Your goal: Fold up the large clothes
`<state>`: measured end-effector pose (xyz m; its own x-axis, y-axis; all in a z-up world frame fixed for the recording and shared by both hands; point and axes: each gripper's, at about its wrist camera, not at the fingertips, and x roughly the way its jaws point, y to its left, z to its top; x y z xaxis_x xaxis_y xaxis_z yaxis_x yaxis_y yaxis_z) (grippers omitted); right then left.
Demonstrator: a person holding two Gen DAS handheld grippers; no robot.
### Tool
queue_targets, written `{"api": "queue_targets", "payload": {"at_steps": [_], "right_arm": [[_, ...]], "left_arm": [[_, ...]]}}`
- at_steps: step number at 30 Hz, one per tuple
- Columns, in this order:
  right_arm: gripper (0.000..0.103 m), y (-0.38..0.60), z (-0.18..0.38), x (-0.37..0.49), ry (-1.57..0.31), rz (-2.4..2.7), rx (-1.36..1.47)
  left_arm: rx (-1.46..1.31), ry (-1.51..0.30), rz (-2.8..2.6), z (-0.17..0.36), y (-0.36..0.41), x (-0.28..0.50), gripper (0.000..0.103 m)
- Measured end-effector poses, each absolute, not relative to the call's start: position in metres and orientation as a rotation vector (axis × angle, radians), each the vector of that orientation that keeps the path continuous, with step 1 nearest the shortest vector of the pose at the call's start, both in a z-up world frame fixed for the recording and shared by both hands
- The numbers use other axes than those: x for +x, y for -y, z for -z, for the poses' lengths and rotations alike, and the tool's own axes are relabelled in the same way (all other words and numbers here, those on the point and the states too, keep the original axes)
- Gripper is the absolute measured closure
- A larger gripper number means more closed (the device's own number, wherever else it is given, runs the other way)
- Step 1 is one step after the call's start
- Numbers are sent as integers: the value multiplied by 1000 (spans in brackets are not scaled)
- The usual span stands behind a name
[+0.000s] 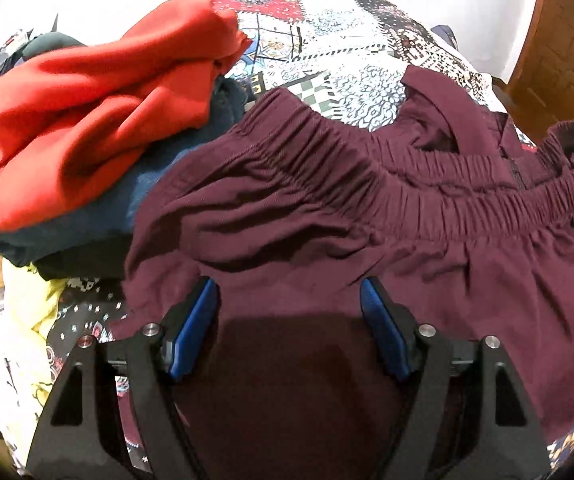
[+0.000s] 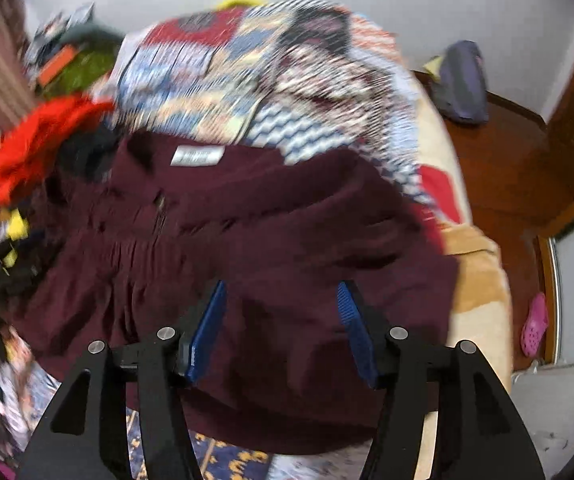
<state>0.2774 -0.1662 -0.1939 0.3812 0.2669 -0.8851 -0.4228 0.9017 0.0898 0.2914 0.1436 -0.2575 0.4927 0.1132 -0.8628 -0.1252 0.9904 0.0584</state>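
The dark maroon cloth garment with the gathered elastic waistband (image 1: 367,208) lies spread on the patterned patchwork bedcover (image 1: 327,40), waistband running across, beyond both tips. The left gripper (image 1: 289,300) and right gripper (image 2: 281,300) hover over it, jaws apart, holding nothing.

Left gripper (image 1: 289,292) angled steeply down, its blue pads (image 1: 191,328) set wide apart with nothing pinched between them, black linkage arms splayed toward the lower edge of the left wrist view; right gripper (image 2: 282,294) likewise tilted steeply down, jaws parted, blue pads (image 2: 207,332) clear of any grip, its own view smeared by motion blur; neither hand holding the devices is visible in either view.
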Motion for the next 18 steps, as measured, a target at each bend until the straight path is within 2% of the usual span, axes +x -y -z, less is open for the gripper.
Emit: {"api": "queue_targets", "payload": {"at_steps": [3,7,12,18], "right_arm": [[44,155,222,274,-1108,-378,-231],[30,174,232,273,-1094,-335,-125],[30,193,222,271,-1143,-316,-82],[30,192,188,253,-1066,-318,-114]], "left_arm": [[-26,-1017,-143,259,-149,272,28],[-38,-971,-134,260,-148,251,28],[-71,-966,-121,247,-156,236,28],[-161,-899,-161,214,-175,211,28]]}}
